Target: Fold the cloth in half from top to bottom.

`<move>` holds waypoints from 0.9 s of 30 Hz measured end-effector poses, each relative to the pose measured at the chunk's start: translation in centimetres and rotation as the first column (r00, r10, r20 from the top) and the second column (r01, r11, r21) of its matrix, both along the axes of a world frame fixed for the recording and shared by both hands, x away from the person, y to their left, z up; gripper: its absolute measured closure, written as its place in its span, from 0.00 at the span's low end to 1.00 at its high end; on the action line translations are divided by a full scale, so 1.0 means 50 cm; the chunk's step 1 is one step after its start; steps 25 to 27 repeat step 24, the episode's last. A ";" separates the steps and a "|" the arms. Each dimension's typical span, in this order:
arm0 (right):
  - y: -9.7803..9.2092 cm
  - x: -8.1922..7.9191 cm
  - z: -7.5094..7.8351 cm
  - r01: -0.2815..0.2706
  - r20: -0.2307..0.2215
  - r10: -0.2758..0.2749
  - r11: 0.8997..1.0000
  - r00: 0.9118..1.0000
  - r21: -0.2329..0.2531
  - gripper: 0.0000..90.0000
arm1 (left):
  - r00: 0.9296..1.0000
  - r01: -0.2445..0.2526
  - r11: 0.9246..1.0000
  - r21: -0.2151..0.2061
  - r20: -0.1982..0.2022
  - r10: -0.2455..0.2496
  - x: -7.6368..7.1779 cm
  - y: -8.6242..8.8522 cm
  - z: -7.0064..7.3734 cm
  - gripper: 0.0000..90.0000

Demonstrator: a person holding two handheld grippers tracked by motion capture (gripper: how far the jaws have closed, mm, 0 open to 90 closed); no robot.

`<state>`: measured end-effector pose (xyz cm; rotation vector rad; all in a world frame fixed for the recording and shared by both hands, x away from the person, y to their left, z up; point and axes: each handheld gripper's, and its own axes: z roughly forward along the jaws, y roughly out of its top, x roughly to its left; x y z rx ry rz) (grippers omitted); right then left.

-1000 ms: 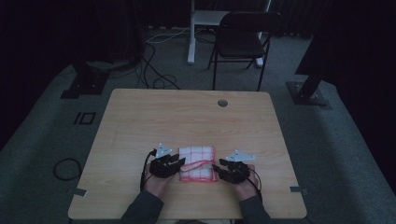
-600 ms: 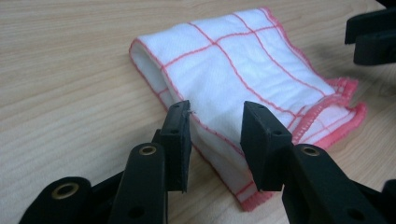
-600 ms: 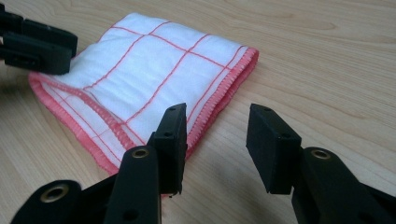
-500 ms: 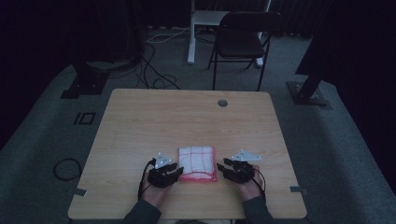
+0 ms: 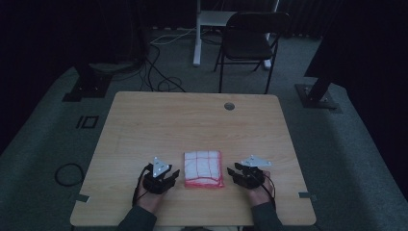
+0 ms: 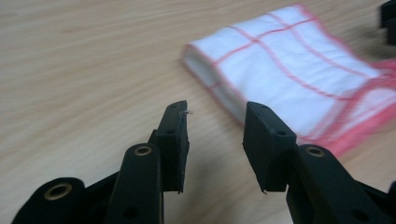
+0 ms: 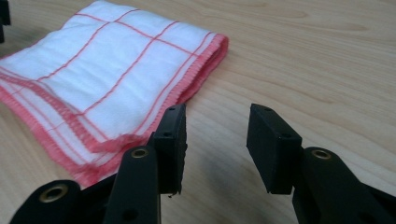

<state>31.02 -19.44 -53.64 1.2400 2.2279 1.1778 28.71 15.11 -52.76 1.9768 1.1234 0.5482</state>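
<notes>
Left gripper: your jaws apart, beside cloth
Right gripper: jaws apart, beside cloth
Change: both drawn back from it

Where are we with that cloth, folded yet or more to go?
Done: the white cloth with red grid lines lies folded in stacked layers on the wooden table. In hand: nothing; left tool and right tool sit open beside it. Left: cannot tell.

Folded red-checked cloth, table's near-ctr
</notes>
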 end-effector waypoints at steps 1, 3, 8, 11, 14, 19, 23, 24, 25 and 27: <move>-0.001 0.002 -0.001 0.001 0.000 -0.001 1.000 1.000 0.000 0.64 | 1.000 -0.011 1.000 0.019 0.006 0.011 0.002 0.004 -0.001 0.68; -0.004 0.003 -0.002 0.004 -0.001 -0.004 1.000 1.000 0.002 0.64 | 1.000 -0.026 0.999 0.036 0.018 0.026 0.006 0.011 -0.005 0.68; -0.008 0.007 -0.004 0.012 -0.006 -0.012 1.000 1.000 0.003 0.63 | 0.999 -0.051 0.997 0.060 0.019 0.050 0.018 0.024 -0.013 0.66; -0.009 0.010 -0.006 0.015 -0.011 -0.015 1.000 1.000 -0.001 0.63 | 0.998 -0.067 0.996 0.053 0.017 0.066 0.024 0.032 -0.016 0.66; -0.011 0.012 -0.006 0.020 -0.015 -0.020 1.000 1.000 0.004 0.63 | 0.996 -0.085 0.995 0.052 0.015 0.085 0.031 0.042 -0.018 0.66; -0.013 0.014 -0.008 0.023 -0.020 -0.023 1.000 1.000 0.000 0.63 | 0.994 -0.109 0.993 0.040 0.012 0.108 0.039 0.056 -0.018 0.65; -0.017 0.016 -0.008 0.029 -0.020 -0.029 1.000 0.999 0.003 0.63 | 0.992 -0.126 0.992 0.032 0.010 0.126 0.043 0.064 -0.018 0.65; -0.019 0.017 -0.008 0.032 -0.020 -0.032 0.999 0.999 0.004 0.63 | 0.991 -0.130 0.991 0.032 0.013 0.130 0.044 0.066 -0.018 0.65; -0.019 0.017 -0.008 0.032 -0.020 -0.032 0.999 0.999 0.004 0.63 | 0.991 -0.130 0.991 0.032 0.013 0.130 0.044 0.066 -0.018 0.65; -0.019 0.017 -0.008 0.032 -0.020 -0.032 0.999 0.999 0.004 0.63 | 0.991 -0.130 0.991 0.032 0.013 0.130 0.044 0.066 -0.018 0.65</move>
